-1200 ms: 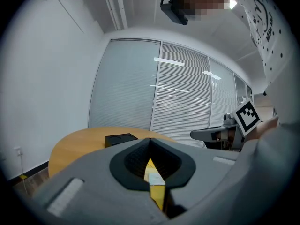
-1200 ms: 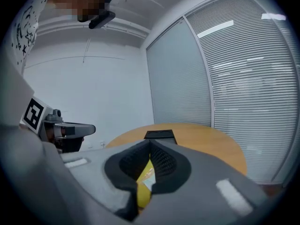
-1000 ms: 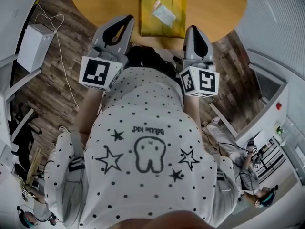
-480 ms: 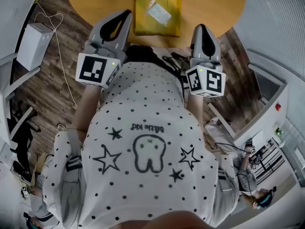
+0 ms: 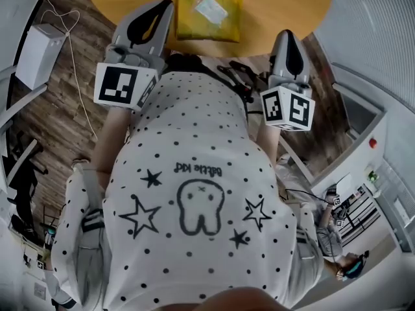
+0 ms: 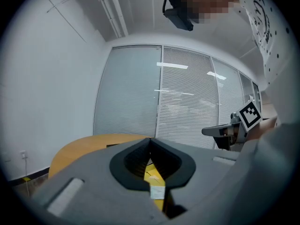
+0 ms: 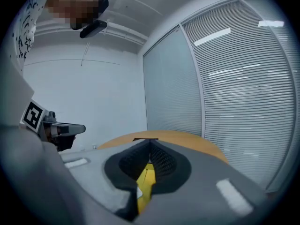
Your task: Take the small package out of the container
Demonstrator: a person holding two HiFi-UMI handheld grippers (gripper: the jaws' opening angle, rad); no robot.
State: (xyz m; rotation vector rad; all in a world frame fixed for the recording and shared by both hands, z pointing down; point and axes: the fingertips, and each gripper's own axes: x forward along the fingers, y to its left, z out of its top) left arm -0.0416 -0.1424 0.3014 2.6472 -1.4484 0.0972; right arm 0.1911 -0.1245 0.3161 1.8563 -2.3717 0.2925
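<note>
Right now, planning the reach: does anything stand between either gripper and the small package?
Nothing visible does. The package lies uncovered on the yellow container, on the table, ahead of the left gripper and right gripper, both shut and empty.

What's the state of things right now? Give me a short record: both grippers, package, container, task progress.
left gripper: jaws together, nothing between them, left of the container
right gripper: jaws together, nothing between them, by the table's near edge
small package: clear bag lying on the yellow container, untouched
yellow container: flat on the table, ahead of the person
table: round, wooden
task progress: package not yet gripped
</note>
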